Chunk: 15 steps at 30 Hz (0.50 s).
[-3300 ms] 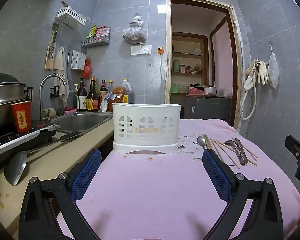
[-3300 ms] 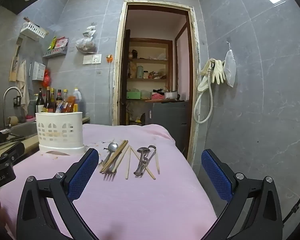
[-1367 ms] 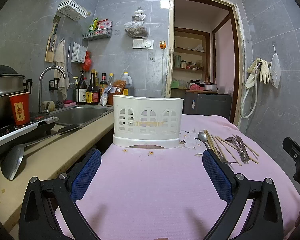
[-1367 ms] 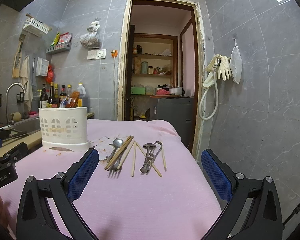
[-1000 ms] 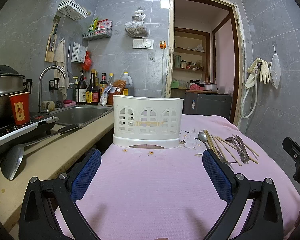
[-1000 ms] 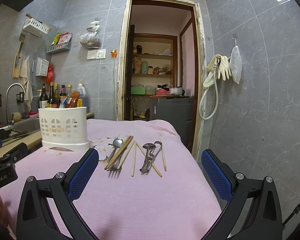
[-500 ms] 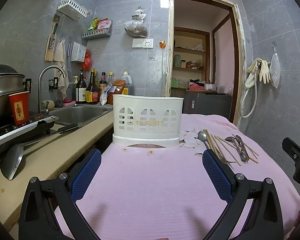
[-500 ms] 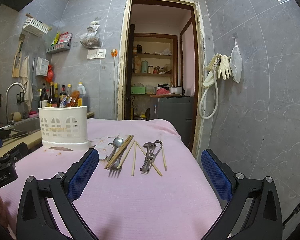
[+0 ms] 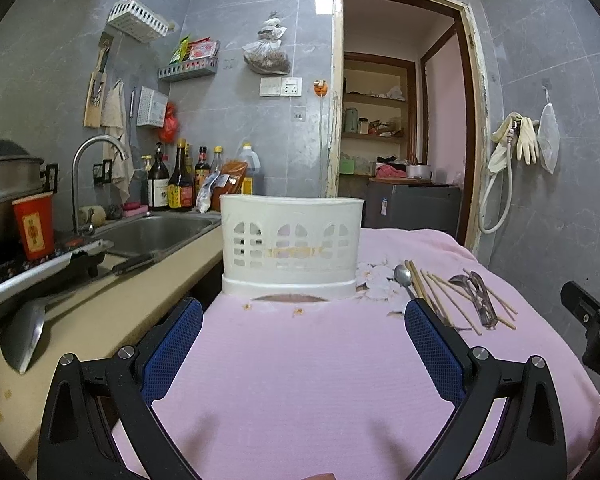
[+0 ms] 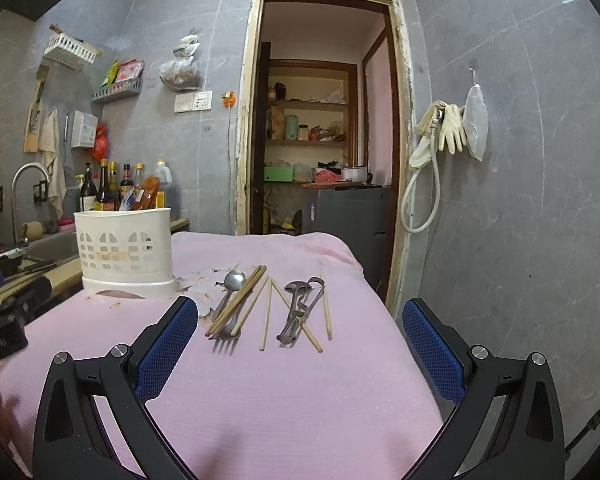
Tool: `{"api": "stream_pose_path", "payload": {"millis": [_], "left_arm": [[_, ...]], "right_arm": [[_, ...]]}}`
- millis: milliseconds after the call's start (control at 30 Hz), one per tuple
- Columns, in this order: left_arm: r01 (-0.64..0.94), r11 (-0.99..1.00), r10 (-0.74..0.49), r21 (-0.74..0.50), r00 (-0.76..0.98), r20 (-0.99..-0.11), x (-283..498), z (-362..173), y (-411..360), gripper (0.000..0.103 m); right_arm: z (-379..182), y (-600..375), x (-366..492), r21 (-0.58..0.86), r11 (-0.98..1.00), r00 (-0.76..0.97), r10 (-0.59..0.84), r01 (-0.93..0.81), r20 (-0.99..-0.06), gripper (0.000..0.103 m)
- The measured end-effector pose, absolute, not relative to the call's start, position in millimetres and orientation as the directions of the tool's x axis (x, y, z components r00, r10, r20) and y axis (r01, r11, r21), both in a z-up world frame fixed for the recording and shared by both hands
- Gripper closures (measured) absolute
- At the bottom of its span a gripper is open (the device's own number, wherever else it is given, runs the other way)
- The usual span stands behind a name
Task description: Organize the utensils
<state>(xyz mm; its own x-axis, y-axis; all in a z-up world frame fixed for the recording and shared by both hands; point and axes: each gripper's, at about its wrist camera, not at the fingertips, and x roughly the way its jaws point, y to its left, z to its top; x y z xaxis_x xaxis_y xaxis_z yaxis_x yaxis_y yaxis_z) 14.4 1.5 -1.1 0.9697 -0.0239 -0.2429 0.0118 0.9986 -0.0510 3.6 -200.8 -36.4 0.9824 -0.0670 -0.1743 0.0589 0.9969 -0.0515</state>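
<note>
A white slotted utensil holder (image 9: 290, 240) (image 10: 125, 252) stands upright on a pink cloth-covered table (image 9: 300, 380). To its right lie a spoon (image 10: 233, 283), a fork (image 10: 226, 334), several wooden chopsticks (image 10: 266, 312) and a small pile of metal spoons (image 10: 300, 308). My left gripper (image 9: 302, 344) is open, facing the holder from the near side, nothing between its fingers. My right gripper (image 10: 300, 344) is open just short of the utensils, also empty. In the left wrist view the chopsticks (image 9: 452, 300) lie at the right.
A counter with a sink (image 9: 156, 232), tap, bottles (image 9: 180, 180), a red cup (image 9: 34, 224), a pot and a spatula (image 9: 24, 332) runs along the left. A doorway (image 10: 320, 140) opens behind the table. A grey wall with a hose and gloves (image 10: 440, 132) is close on the right.
Both grippers have stayed open. The views have shifted only very slightly; the holder and utensils have not moved.
</note>
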Motion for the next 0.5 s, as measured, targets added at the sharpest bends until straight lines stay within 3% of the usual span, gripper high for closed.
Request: {"api": "stream_pose_path", "payload": {"millis": [167, 500], "left_arm": [[0.047, 0.998, -0.055, -0.040, 0.968, -0.243, 32.2, 15.5, -1.8, 0.004], [0.188, 0.980, -0.196, -0.057, 0.902, -0.385, 98.9, 44.4, -18.3, 0.004]], "right_arm": [[-24.3, -211.4, 23.1, -0.080, 0.997, 0.977, -0.011, -0.006, -0.213, 0.000], [-4.3, -260.4, 88.8, -0.034, 0.991, 0.925, 0.107, -0.129, -0.364, 0.000]]}}
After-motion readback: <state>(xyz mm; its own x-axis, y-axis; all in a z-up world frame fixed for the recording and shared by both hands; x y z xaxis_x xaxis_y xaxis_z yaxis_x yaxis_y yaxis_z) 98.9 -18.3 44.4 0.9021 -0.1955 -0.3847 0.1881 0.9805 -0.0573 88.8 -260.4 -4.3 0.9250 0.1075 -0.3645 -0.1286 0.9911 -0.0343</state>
